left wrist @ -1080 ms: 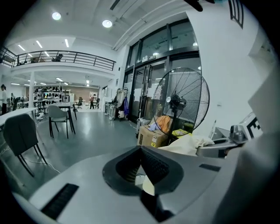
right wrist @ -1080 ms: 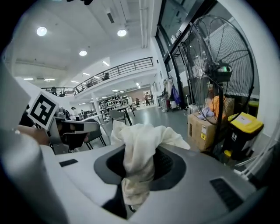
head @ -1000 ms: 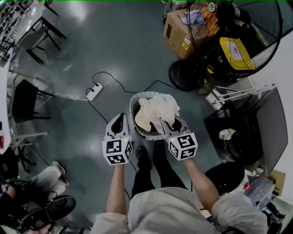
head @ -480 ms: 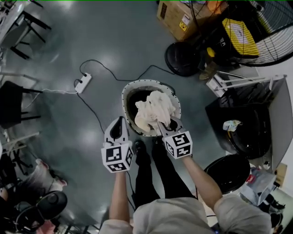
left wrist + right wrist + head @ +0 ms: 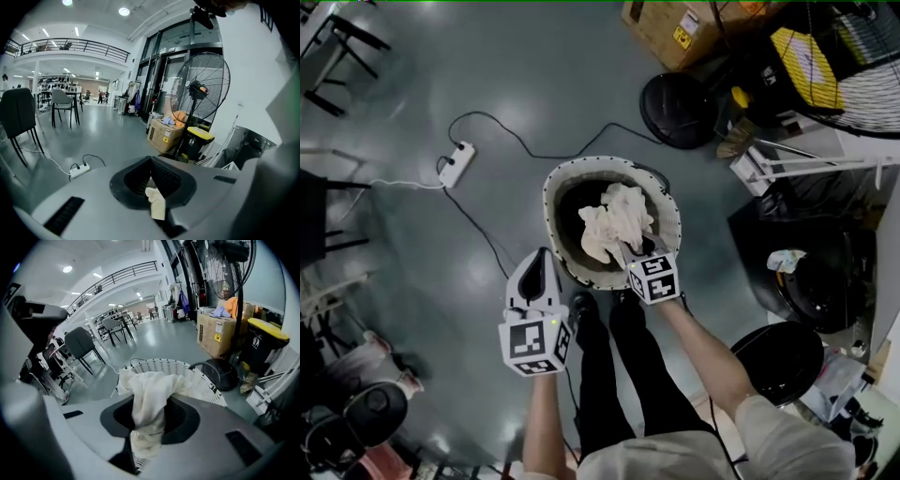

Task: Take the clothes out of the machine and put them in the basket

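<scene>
**Cloth held over the basket by the right tongs**

The white perforated basket (image 5: 609,164) stands on the floor just ahead of the person's feet. A cream cloth (image 5: 614,220) lies bunched within the outline of its rim, toward the near right side. Whether it rests on the bottom cannot be told. The right tongs (image 5: 630,255) are closed on the near end of this cloth at the basket's near rim. The left tongs (image 5: 539,258) hang beside the basket's near left rim, outside it, with their jaws drawn together.

A cardboard box (image 5: 670,28) stands at the far edge of the floor in the head view. The dark machine (image 5: 759,234) stands near the right edge, apart from the basket, with a small pale item (image 5: 785,260) at its round opening.

The head view alone shows basket, machine and both tongs together. The right gripper view shows the cloth passing between the jaws and draping forward over the basket's lattice rim. It also shows orange and lilac fabric on top of the box, beside a yellow-lidded bin (image 5: 265,329). The left gripper view shows a small cream piece (image 5: 156,204) where its jaws meet; whether it is cloth or part of the tongs cannot be told. It also shows a standing fan (image 5: 200,89) and a power strip (image 5: 79,169) on the floor.
</scene>
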